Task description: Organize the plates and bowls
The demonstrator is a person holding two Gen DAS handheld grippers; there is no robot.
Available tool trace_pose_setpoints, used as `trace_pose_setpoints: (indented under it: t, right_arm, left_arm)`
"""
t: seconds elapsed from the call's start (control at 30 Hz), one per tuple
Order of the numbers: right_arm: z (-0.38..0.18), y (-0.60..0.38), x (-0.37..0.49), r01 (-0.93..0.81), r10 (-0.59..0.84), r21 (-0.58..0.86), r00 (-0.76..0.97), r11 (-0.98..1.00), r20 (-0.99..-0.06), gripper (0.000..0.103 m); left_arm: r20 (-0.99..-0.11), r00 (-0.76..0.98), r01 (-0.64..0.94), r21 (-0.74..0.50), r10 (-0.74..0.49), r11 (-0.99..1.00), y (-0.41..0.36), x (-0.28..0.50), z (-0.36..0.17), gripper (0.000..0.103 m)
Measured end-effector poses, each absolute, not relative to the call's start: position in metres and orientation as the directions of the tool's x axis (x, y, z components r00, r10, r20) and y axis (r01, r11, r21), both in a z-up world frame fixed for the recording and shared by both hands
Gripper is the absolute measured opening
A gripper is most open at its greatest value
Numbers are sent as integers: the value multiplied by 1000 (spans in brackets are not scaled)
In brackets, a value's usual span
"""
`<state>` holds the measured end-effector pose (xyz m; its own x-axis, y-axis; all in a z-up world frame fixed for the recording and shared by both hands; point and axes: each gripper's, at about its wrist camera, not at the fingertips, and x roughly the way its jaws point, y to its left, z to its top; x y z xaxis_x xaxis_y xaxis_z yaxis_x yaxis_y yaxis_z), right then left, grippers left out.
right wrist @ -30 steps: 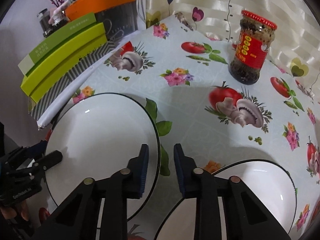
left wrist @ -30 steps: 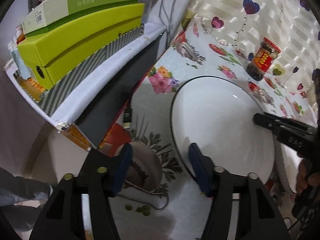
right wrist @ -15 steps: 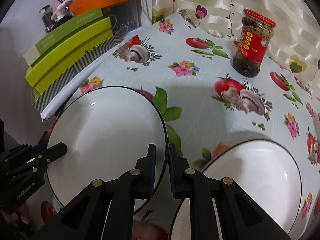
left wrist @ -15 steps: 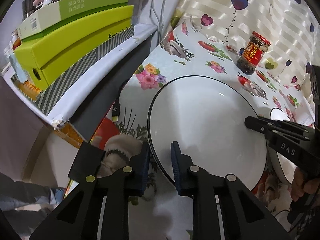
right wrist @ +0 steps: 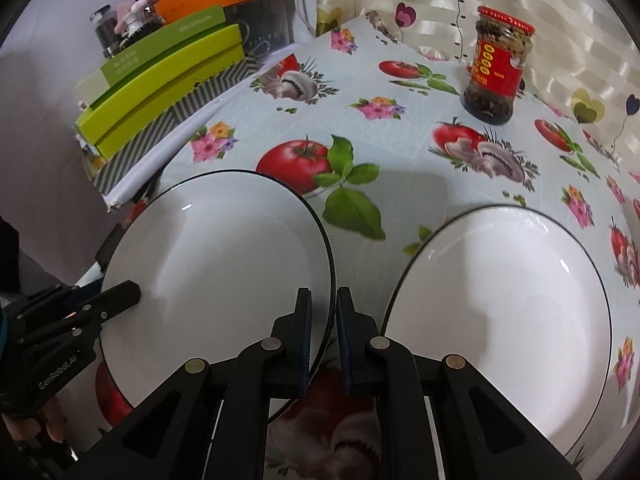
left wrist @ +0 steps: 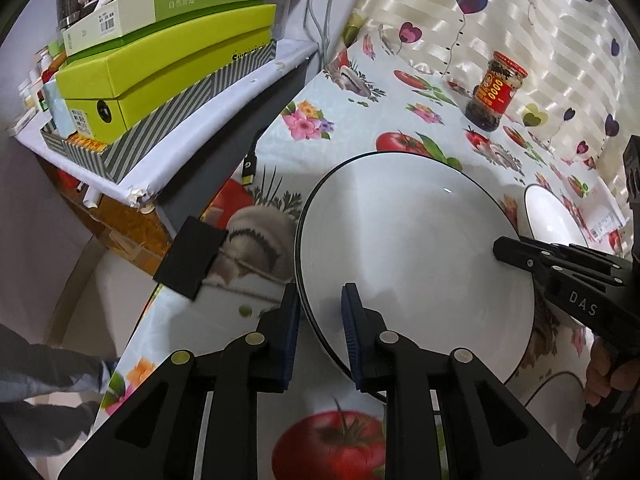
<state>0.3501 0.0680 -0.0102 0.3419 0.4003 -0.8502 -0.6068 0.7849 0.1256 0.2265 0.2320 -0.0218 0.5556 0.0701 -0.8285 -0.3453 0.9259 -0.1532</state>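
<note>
1. Glazed white ceramic, in your left wrist view: the plate (left wrist: 416, 256) sits on the tablecloth (left wrist: 344, 128), its near rim pinched between your left gripper (left wrist: 320, 320)'s pads. It looks stiff, slick and breakable, so grip only the rim. The right gripper (left wrist: 516, 250) bites the opposite edge.

2. In your right wrist view, the right gripper (right wrist: 323, 332) is closed over that plate's (right wrist: 216, 264) rim. A second plate (right wrist: 500, 312) lies just beside, likely your stacking target. The jar (right wrist: 496, 64) stands well apart; the green boxes (right wrist: 160, 80) crowd the left.
</note>
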Motion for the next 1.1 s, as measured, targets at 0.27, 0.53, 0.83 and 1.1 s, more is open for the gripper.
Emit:
trace_pose_setpoints:
  t: [0.27, 0.53, 0.83, 1.1]
  right_arm:
    - [-13, 64, 346, -601, 430, 167, 326, 782, -842, 16]
    - [-14, 67, 342, -601, 424, 153, 339, 784, -840, 18]
    - [-13, 64, 337, -578, 415, 146, 364, 802, -834, 14]
    - [-7, 62, 332, -576, 418, 144, 378, 805, -826, 12]
  left_arm:
    - [-817, 575, -349, -198, 42, 916, 236, 223, -23, 22]
    - [-818, 573, -360, -214, 35, 908, 236, 223, -24, 24]
    - [-819, 571, -375, -194, 61, 906, 233, 222, -23, 24]
    - [-821, 567, -399, -206, 64, 894, 235, 220, -22, 24]
